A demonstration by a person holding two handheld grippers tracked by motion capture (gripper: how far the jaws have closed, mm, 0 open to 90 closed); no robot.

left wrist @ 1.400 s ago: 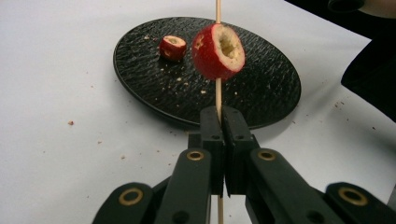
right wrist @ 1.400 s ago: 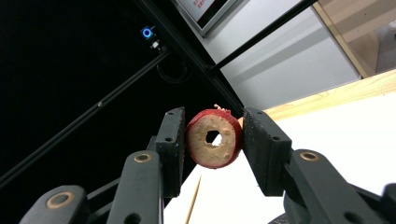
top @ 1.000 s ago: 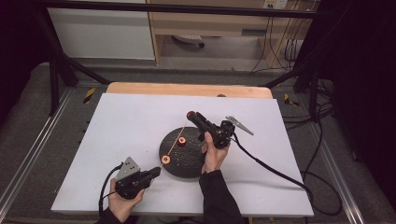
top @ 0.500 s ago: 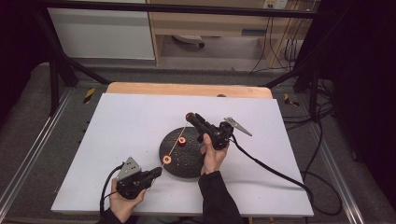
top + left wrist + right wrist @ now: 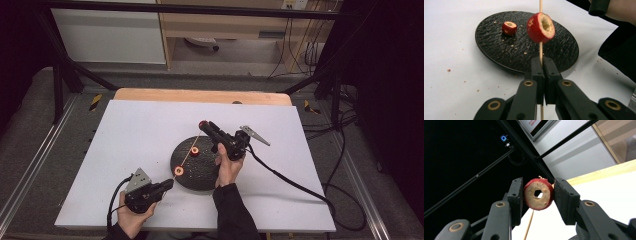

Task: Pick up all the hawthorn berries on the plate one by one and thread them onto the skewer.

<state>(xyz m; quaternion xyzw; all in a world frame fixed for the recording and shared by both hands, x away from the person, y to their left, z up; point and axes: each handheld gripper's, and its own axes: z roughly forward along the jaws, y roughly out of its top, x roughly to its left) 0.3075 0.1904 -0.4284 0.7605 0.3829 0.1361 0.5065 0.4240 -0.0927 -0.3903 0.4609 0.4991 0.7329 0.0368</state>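
Your left gripper (image 5: 542, 61) is clamped shut on the lower end of a thin pale wooden skewer (image 5: 540, 50), which rises between its jaws and carries one cored red fruit piece with a cream-coloured cut face (image 5: 540, 25), held above the round black textured plate (image 5: 494, 47). Your right gripper (image 5: 538, 192) is closed from both sides on a second red ring-shaped fruit piece with a central hole (image 5: 531, 195), held up at the skewer's far end. Whether the tip has entered that hole cannot be told, since the stick runs close beneath and behind the piece. A third, smaller red fruit piece (image 5: 509, 27) lies loose on the plate among crumbs, to the left of the skewer in the left gripper view. Over the last second, in the high view, your right gripper and its piece have scarcely shifted, while your left gripper has moved slightly towards the plate edge, so the skewer is now lined up on the held ring. This suggests you are at the threading step: one piece is on, one is being aligned, and one waits on the plate, which sits on the white table surface (image 5: 449, 50).
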